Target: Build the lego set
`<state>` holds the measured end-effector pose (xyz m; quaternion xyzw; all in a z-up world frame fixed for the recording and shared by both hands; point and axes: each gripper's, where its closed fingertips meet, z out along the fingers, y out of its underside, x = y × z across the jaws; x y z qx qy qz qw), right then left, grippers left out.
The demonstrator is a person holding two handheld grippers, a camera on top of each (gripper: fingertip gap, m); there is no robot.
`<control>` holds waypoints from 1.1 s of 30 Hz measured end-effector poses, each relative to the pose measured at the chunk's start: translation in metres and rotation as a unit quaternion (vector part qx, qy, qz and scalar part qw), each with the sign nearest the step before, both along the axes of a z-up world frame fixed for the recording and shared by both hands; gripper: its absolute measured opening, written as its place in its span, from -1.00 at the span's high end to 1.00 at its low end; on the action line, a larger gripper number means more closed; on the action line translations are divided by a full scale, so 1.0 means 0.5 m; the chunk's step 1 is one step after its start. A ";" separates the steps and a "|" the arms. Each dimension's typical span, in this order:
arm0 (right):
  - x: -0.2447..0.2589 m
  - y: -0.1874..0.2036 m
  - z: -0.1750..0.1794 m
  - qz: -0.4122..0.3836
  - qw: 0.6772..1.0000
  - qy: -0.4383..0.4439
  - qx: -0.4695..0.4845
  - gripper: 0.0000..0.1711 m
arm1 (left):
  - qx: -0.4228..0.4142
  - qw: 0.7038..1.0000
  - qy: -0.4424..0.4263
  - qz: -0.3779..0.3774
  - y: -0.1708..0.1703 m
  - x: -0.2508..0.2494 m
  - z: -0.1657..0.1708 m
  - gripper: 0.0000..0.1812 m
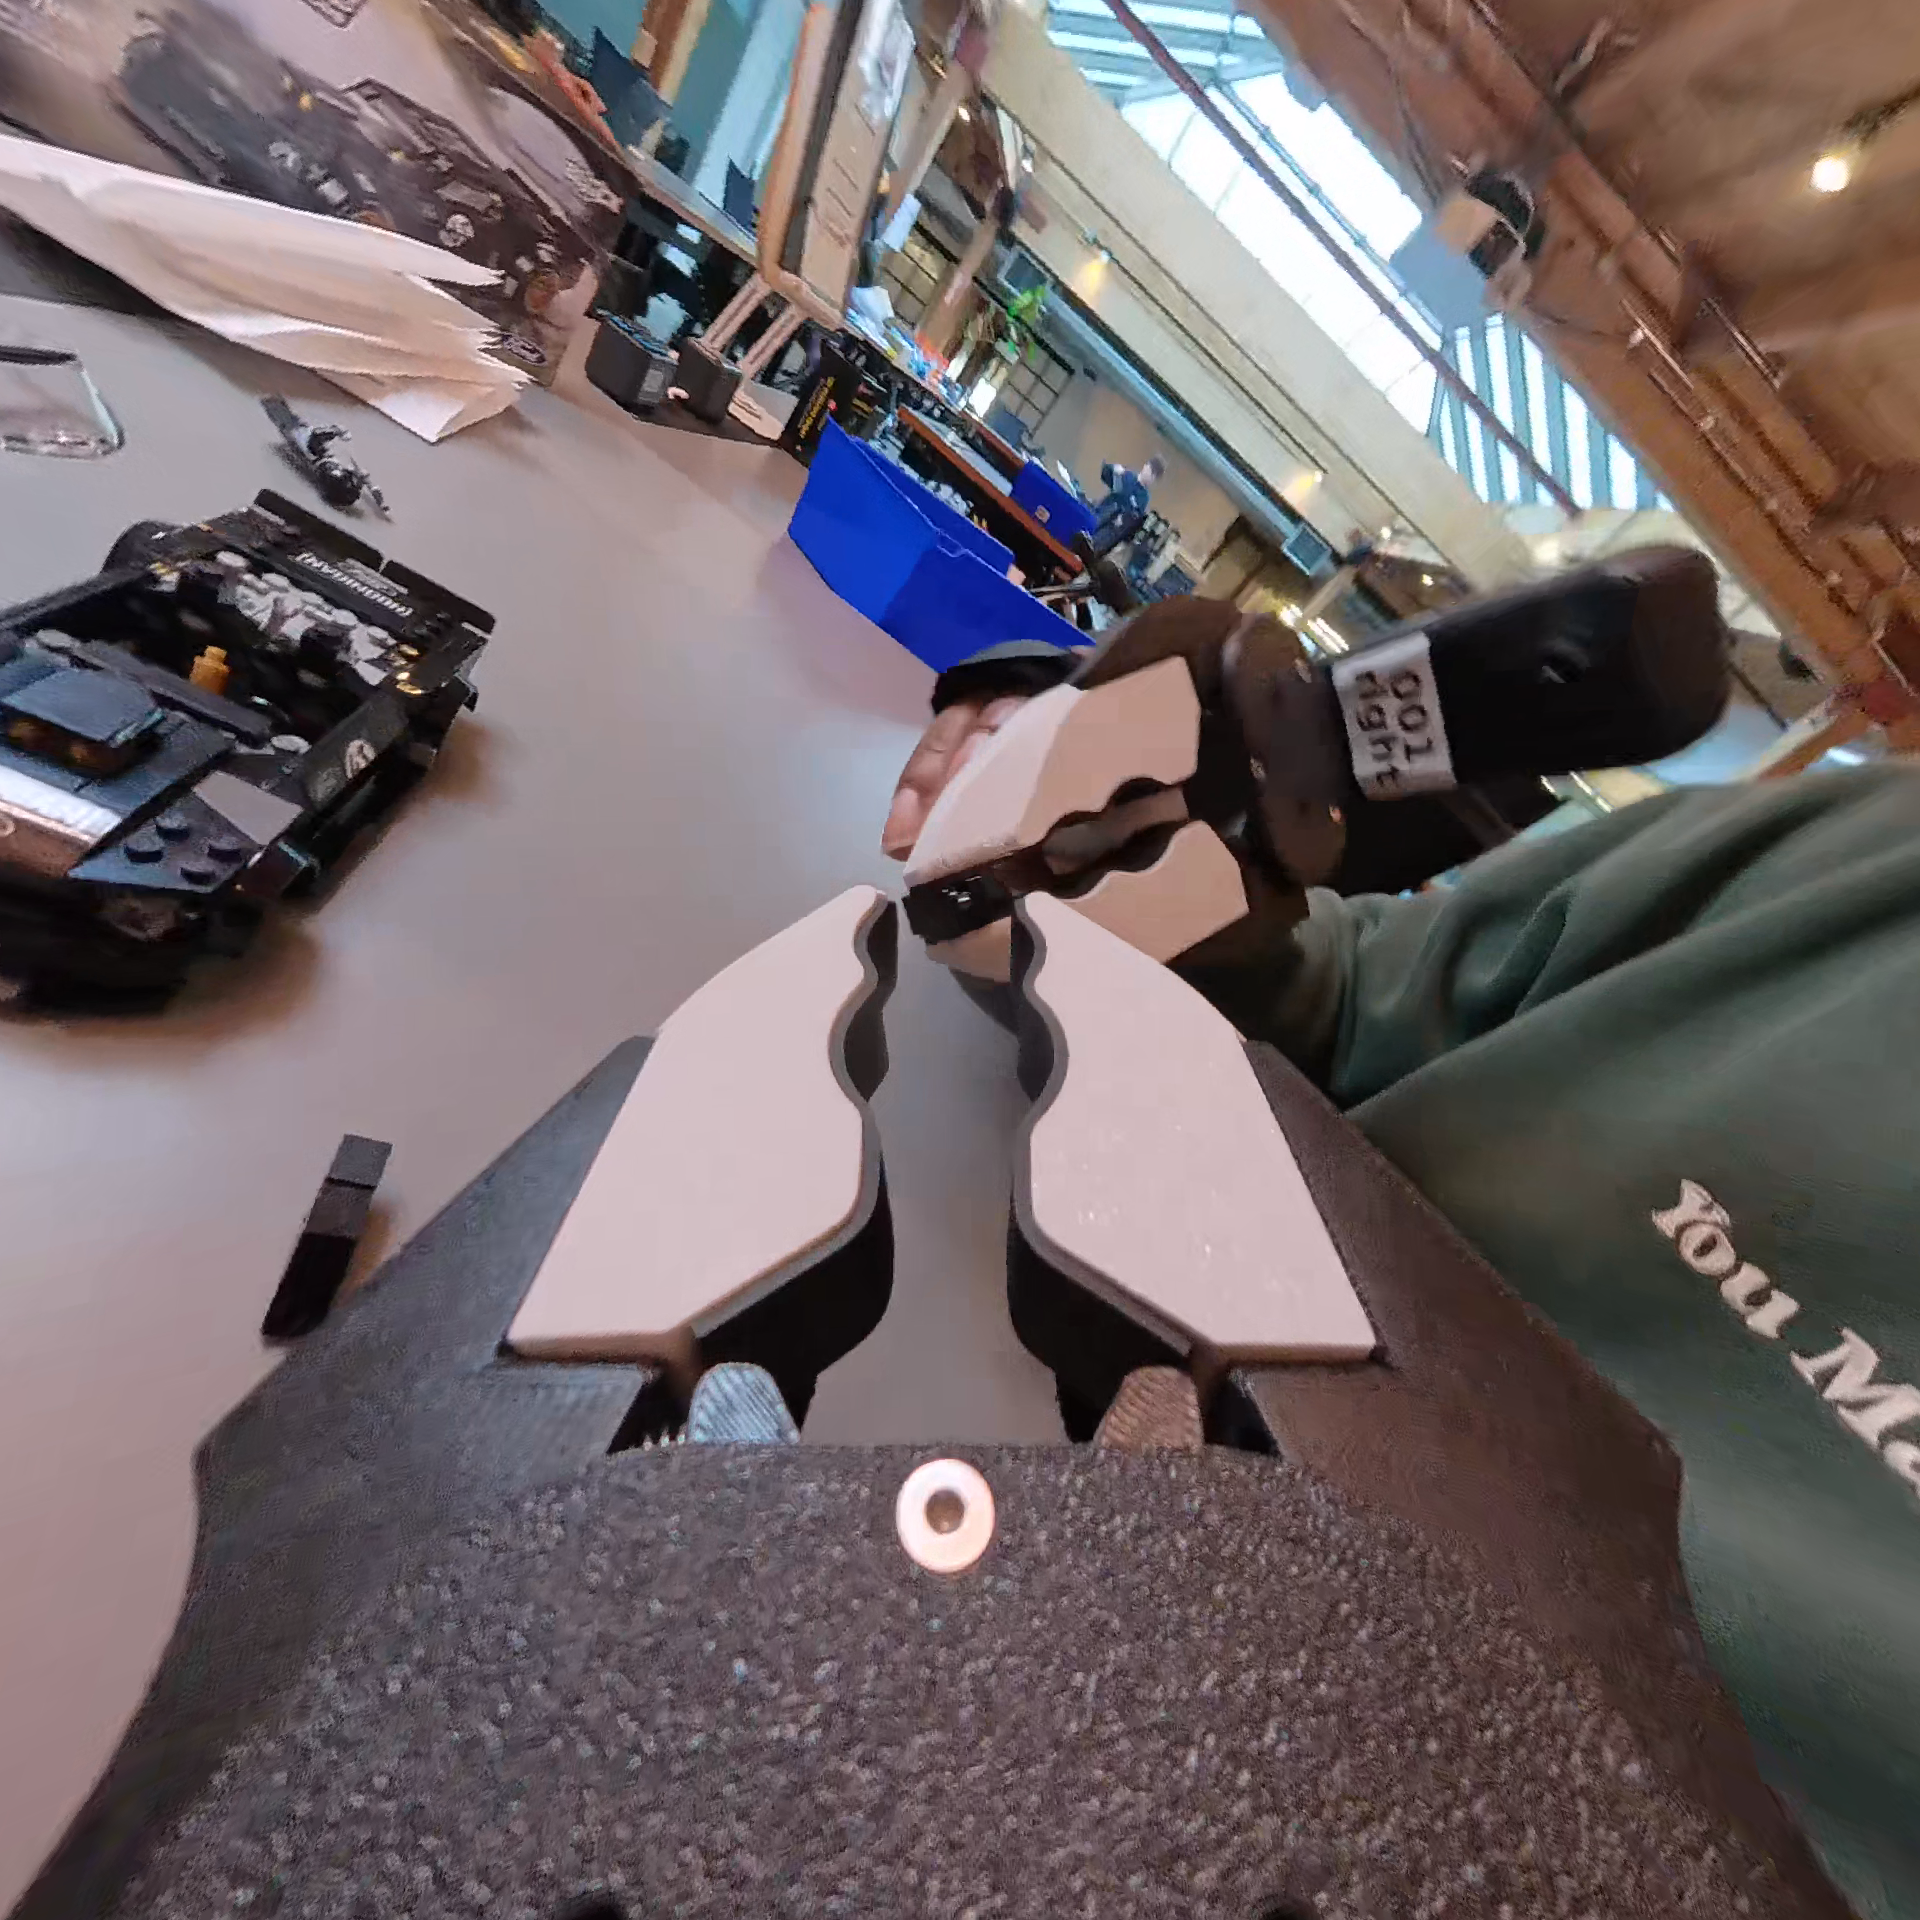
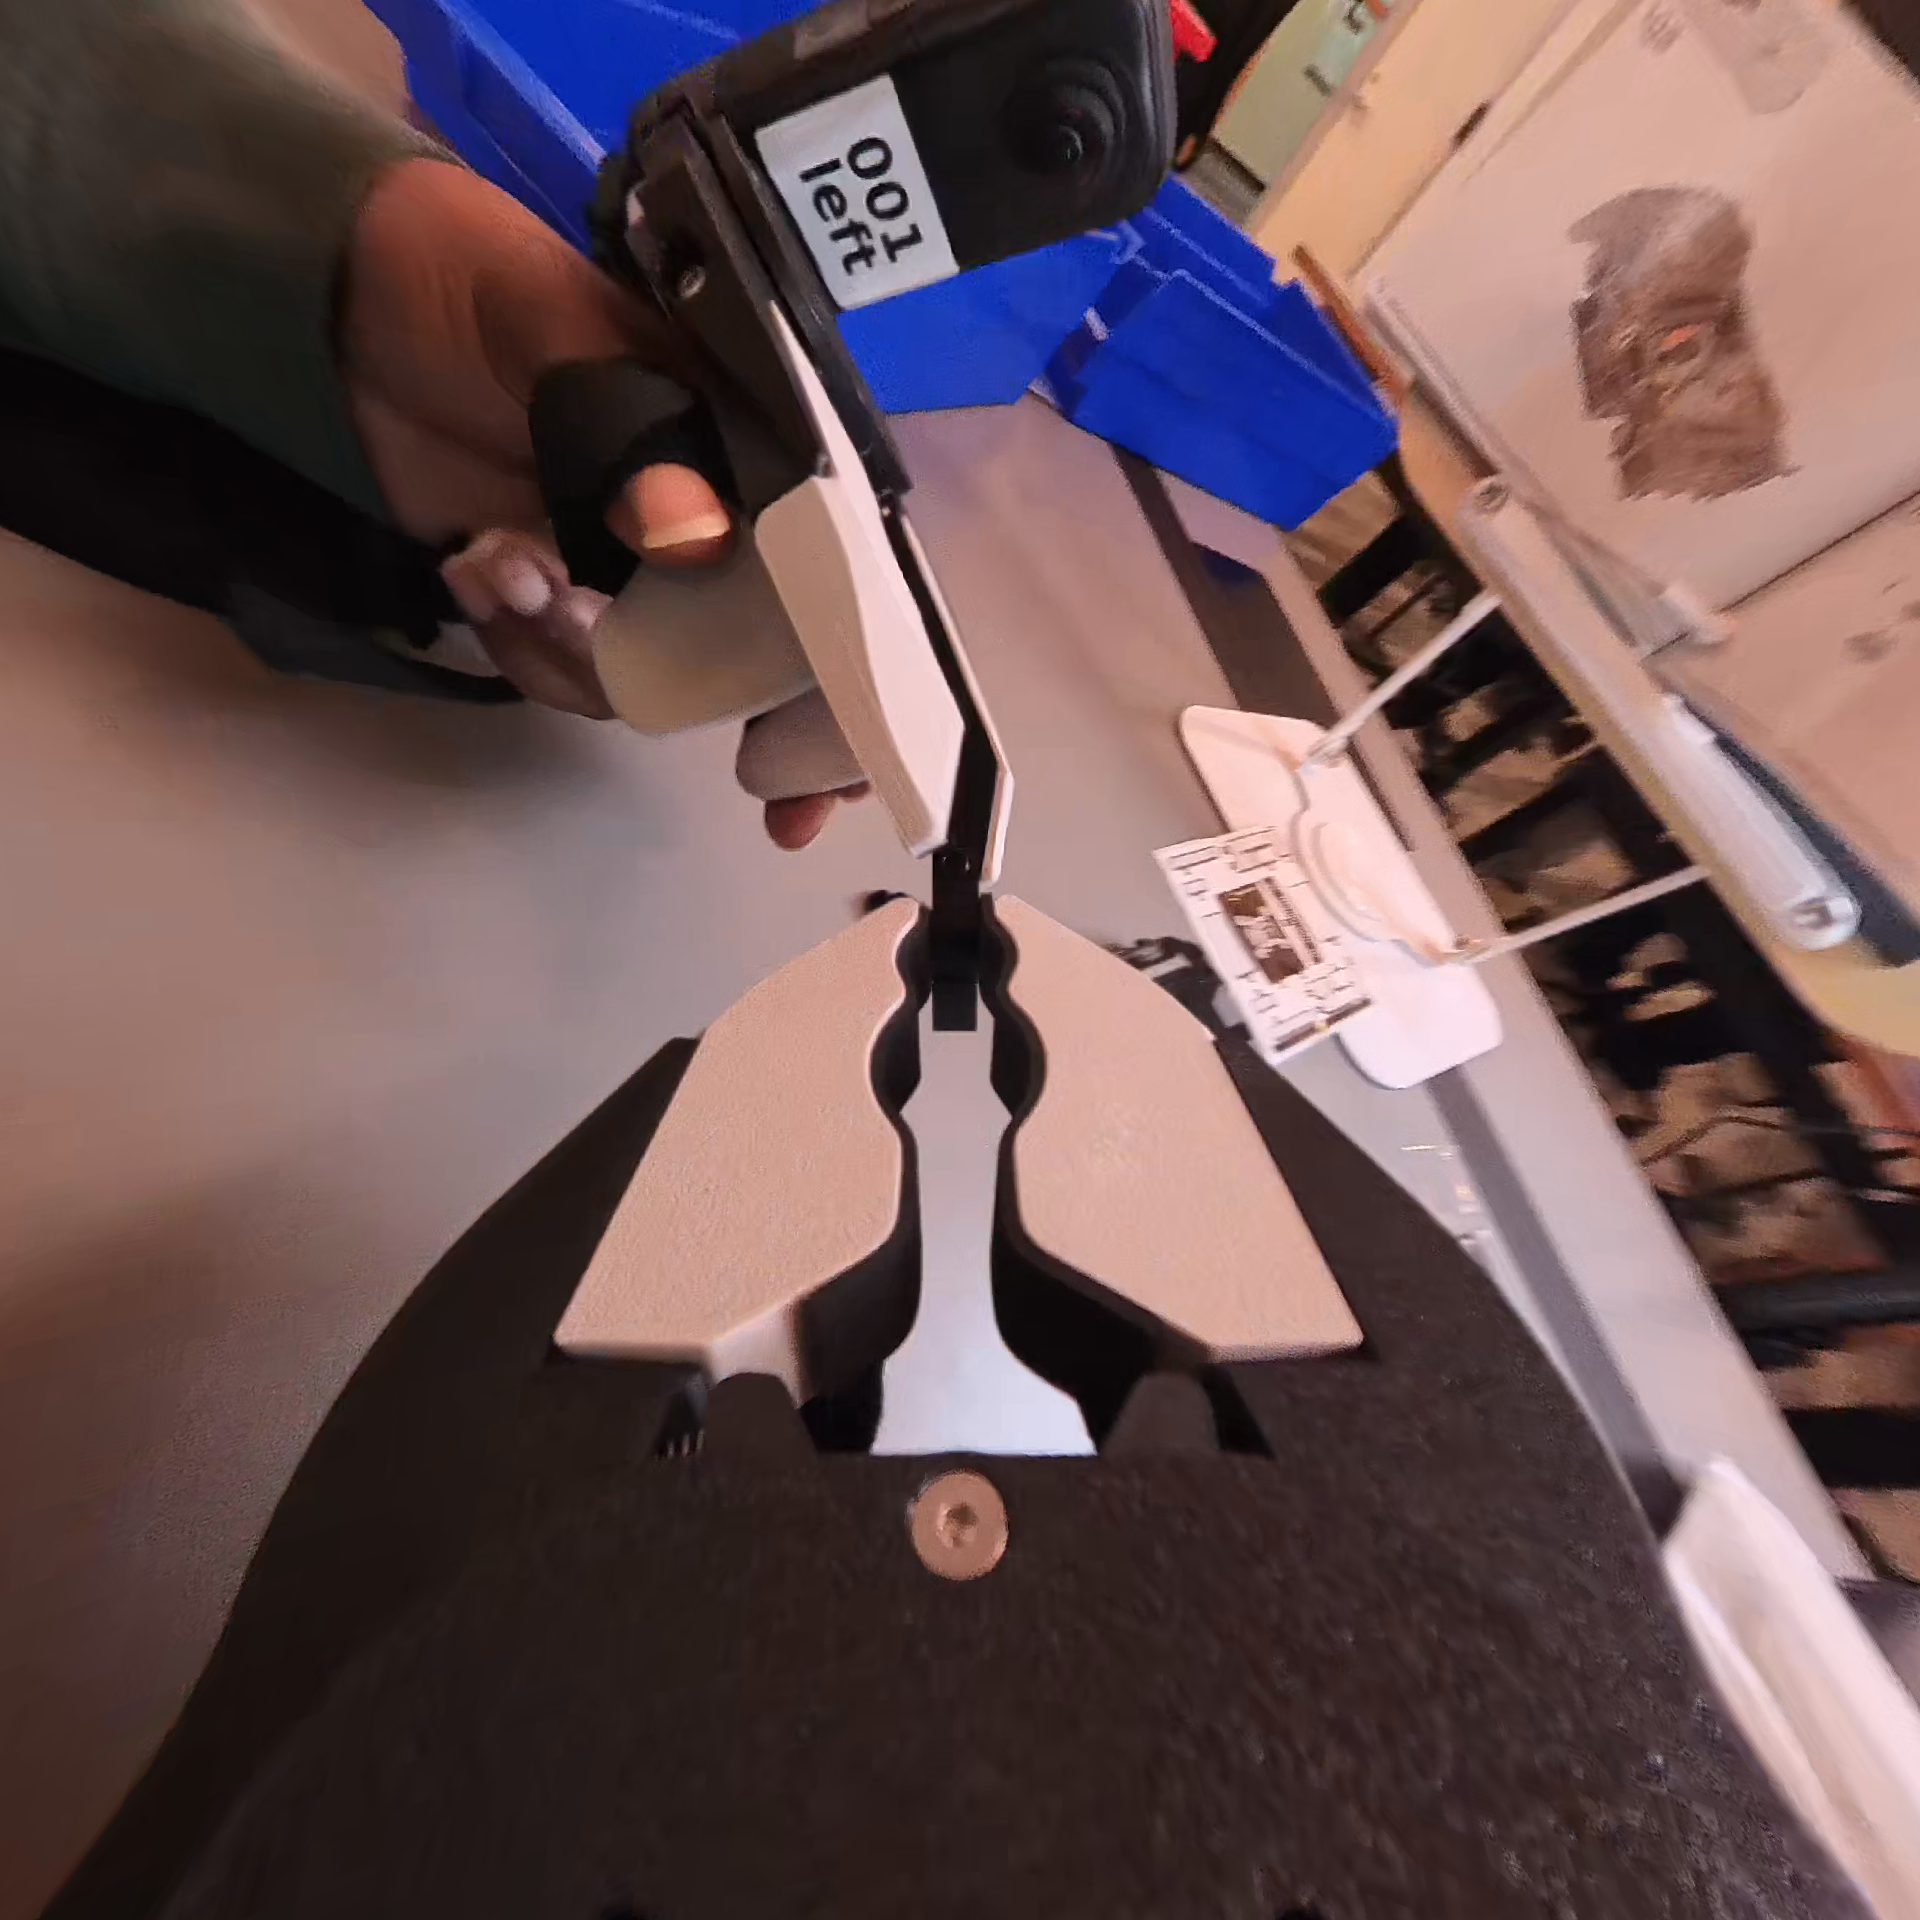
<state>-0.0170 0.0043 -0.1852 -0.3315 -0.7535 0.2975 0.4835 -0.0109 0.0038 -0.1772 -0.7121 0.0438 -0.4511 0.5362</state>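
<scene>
Two grippers meet tip to tip above my grey table [image 1: 644,831]. At far left sits the partly built black lego car [image 1: 208,717]; my left gripper [image 1: 951,914] and right gripper [image 2: 956,925] both pinch one small black lego piece [image 2: 954,971].

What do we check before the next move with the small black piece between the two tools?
1. right tool shut on the black piece: ok.
2. left tool tips on either side of the piece: ok.
3. Left tool pads actually touching the piece: cannot tell.
4. car model sits apart from both tools on the table: ok.
5. loose black brick lies apart from both tools: ok.
</scene>
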 end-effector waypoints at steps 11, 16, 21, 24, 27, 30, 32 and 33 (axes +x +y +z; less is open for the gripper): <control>-0.013 0.017 0.015 -0.061 0.986 0.051 0.147 0.91 | 0.004 0.999 -0.017 0.030 0.006 0.001 0.014 0.81; -0.014 0.005 0.019 -0.052 0.983 0.066 0.163 0.91 | 0.013 0.999 0.006 0.048 0.010 -0.005 0.012 0.83; -0.015 0.004 0.020 -0.055 0.980 0.075 0.178 0.91 | 0.025 0.997 0.038 0.056 0.008 -0.005 0.014 0.85; -0.015 0.003 0.022 -0.059 0.976 0.083 0.193 0.91 | 0.033 0.996 0.053 0.061 0.008 -0.004 0.014 0.85; -0.014 -0.001 0.029 -0.060 0.973 0.096 0.201 0.91 | 0.048 0.995 0.062 0.061 0.004 -0.003 0.021 0.85; -0.014 -0.004 0.035 -0.065 0.969 0.110 0.213 0.91 | 0.067 0.991 0.090 0.071 0.001 -0.004 0.026 0.88; -0.014 -0.006 0.041 -0.067 0.967 0.119 0.215 0.91 | 0.076 0.990 0.091 0.074 -0.001 -0.004 0.031 0.89; -0.013 -0.006 0.043 -0.068 0.966 0.123 0.216 0.91 | 0.080 0.990 0.092 0.076 -0.001 -0.004 0.033 0.89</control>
